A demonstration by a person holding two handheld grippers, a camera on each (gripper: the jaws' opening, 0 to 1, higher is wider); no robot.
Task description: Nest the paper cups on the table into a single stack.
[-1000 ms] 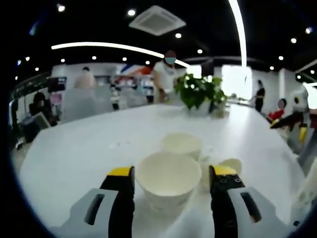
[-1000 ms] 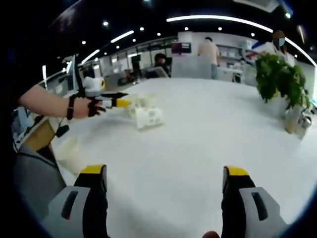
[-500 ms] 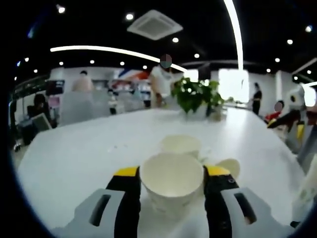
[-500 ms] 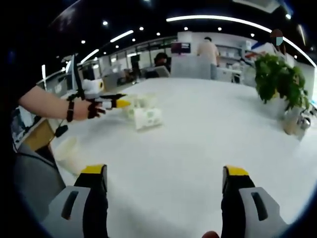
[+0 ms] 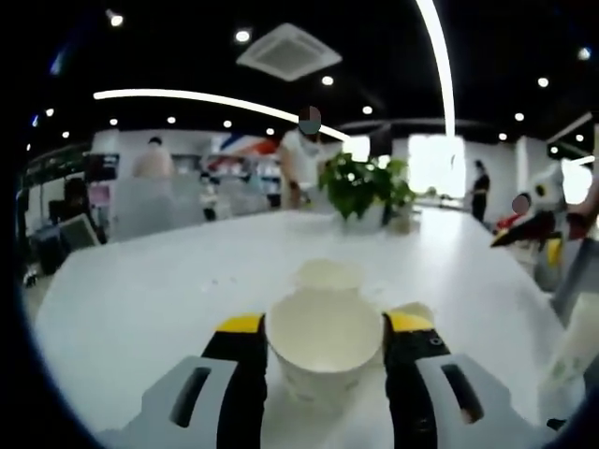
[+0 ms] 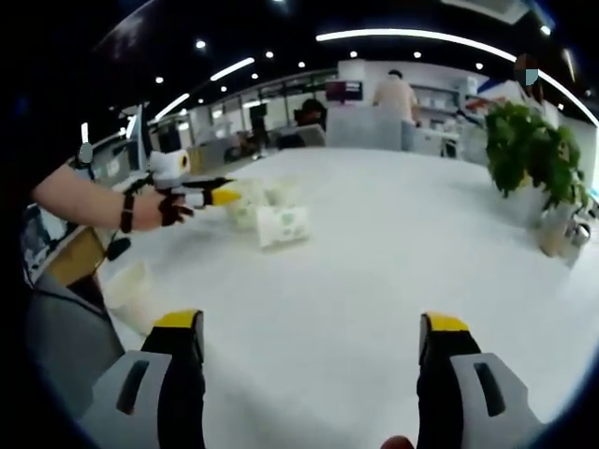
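Observation:
In the left gripper view my left gripper [image 5: 325, 323] is shut on a white paper cup [image 5: 323, 360], which stands upright with its mouth open between the yellow-tipped jaws. A second cup [image 5: 328, 274] sits just behind it, and a third cup [image 5: 418, 310] peeks out past the right jaw. In the right gripper view my right gripper [image 6: 311, 323] stands open over the bare white table [image 6: 374, 271]. Far to its left a hand holds the left gripper [image 6: 221, 197] at the cluster of cups [image 6: 281, 224].
A potted plant [image 5: 360, 182] stands at the table's far end, also seen at the right as the plant [image 6: 529, 150]. A pale cup-like thing [image 6: 126, 288] lies near the table's left edge. People stand in the office beyond the table.
The left jaws have closed onto the front cup. The left view has since shifted a little, so the cups behind sit lower and partly hidden. The right gripper has stayed put and open.

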